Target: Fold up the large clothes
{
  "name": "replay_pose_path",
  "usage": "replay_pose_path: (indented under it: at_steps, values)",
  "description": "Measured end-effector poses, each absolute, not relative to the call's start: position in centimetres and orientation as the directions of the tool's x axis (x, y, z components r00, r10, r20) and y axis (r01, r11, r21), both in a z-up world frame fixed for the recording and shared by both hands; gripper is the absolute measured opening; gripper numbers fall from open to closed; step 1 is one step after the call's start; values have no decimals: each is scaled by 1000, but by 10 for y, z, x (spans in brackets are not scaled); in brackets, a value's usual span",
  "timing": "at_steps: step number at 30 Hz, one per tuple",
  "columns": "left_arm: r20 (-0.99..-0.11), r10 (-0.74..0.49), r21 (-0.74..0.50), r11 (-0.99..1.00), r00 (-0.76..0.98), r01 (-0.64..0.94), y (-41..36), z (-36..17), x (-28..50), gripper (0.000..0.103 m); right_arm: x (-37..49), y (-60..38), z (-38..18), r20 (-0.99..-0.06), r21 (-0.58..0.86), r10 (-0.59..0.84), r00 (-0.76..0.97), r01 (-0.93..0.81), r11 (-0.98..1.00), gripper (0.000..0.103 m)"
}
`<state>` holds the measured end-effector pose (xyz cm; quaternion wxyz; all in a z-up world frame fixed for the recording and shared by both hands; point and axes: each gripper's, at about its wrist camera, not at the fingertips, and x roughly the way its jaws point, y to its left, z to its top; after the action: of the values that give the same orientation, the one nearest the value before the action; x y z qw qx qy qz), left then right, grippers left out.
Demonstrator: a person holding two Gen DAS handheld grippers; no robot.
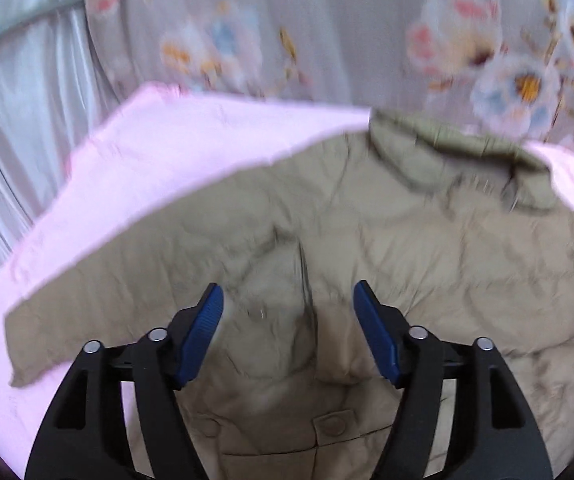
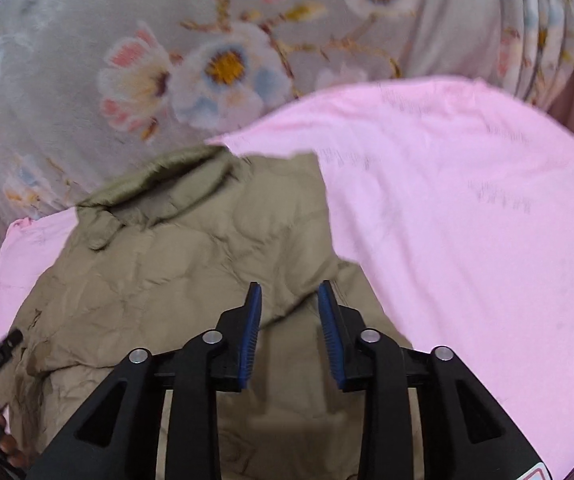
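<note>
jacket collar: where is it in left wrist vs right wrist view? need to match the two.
Left wrist: collar upper right of centre, at the top edge of the olive jacket.
Right wrist: collar left of centre, at the jacket's upper left.
Shared landmark: the pink sheet under the jacket, with the floral cloth beyond it.

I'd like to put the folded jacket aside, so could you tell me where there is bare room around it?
The pink sheet lies bare to the right of the khaki jacket, and a bare strip runs along its left sleeve. The floral bedding beyond the collar is also free. The middle is taken by the jacket.
</note>
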<state>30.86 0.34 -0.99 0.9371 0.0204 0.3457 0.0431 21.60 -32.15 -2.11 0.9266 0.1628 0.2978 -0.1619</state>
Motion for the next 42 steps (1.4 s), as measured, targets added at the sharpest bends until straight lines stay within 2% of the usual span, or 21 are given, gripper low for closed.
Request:
replay_pose_path:
  at_steps: [1, 2, 3, 7, 11, 15, 21, 35, 38, 42]
  values:
    - [-626, 71, 42, 997, 777, -57, 0, 3, 308, 77, 217, -313, -13, -584, 200, -193, 788, 371, 907, 35]
    - [-612, 46, 17, 999, 789, -45, -4, 12, 307, 85, 221, -303, -5, -567, 194, -176, 805, 338, 921, 37]
    - [-600, 14, -13, 1000, 800, -27, -11, 20, 308, 92, 226, -294, -1, -557, 186, -159, 815, 310, 933, 42]
    - [-630, -57, -55, 998, 774, 28, -46, 20, 327, 92, 263, -250, -4, -569, 92, -111, 815, 198, 976, 63]
    - [-717, -39, -22, 999, 696, 33, -69, -23, 352, 92, 298, -230, -39, -649, 8, -121, 751, 166, 986, 74]
    - [-776, -30, -18, 1000, 631, 25, -71, -65, 360, 94, 312, -233, -71, -743, 3, -118, 658, 179, 984, 82]
    - [-754, 13, 29, 999, 656, 13, -77, -75, 357, 96, 315, -219, -81, -737, -99, -195, 647, 182, 978, 83]
    - [-762, 21, 32, 999, 647, 5, -78, -80, 361, 96, 319, -222, -85, -750, -84, -183, 636, 183, 980, 83]
    - [-756, -20, -22, 1000, 655, 5, -69, -75, 356, 95, 318, -226, -83, -751, -42, -148, 643, 178, 983, 84]
    - [-745, -81, -136, 990, 662, -32, -14, -47, 317, 95, 305, -234, -72, -737, 26, -109, 667, 189, 982, 82]
